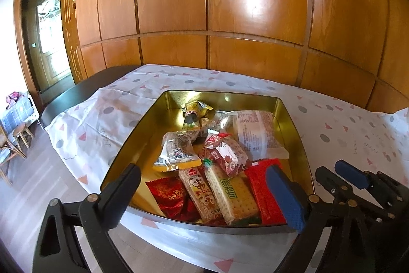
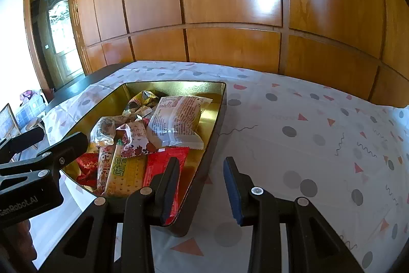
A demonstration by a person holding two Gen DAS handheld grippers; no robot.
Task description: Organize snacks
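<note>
A gold tin box (image 1: 143, 129) sits on a patterned tablecloth and holds several wrapped snacks: a cracker pack (image 1: 231, 193), a red packet (image 1: 265, 191), a white pastry pack (image 1: 258, 132). My left gripper (image 1: 207, 198) is open and empty, its fingers spread over the box's near edge. My right gripper (image 2: 202, 186) is open and empty, straddling the box's right near corner (image 2: 204, 165); its left finger is over the red packet (image 2: 163, 160). The right gripper also shows in the left wrist view (image 1: 340, 173), and the left gripper in the right wrist view (image 2: 51, 145).
The tablecloth (image 2: 306, 140) stretches to the right of the box. A wooden panelled wall (image 1: 230, 4) stands behind the table. The table's left edge drops to a floor with a stool (image 1: 21, 132) and a doorway (image 1: 48, 37).
</note>
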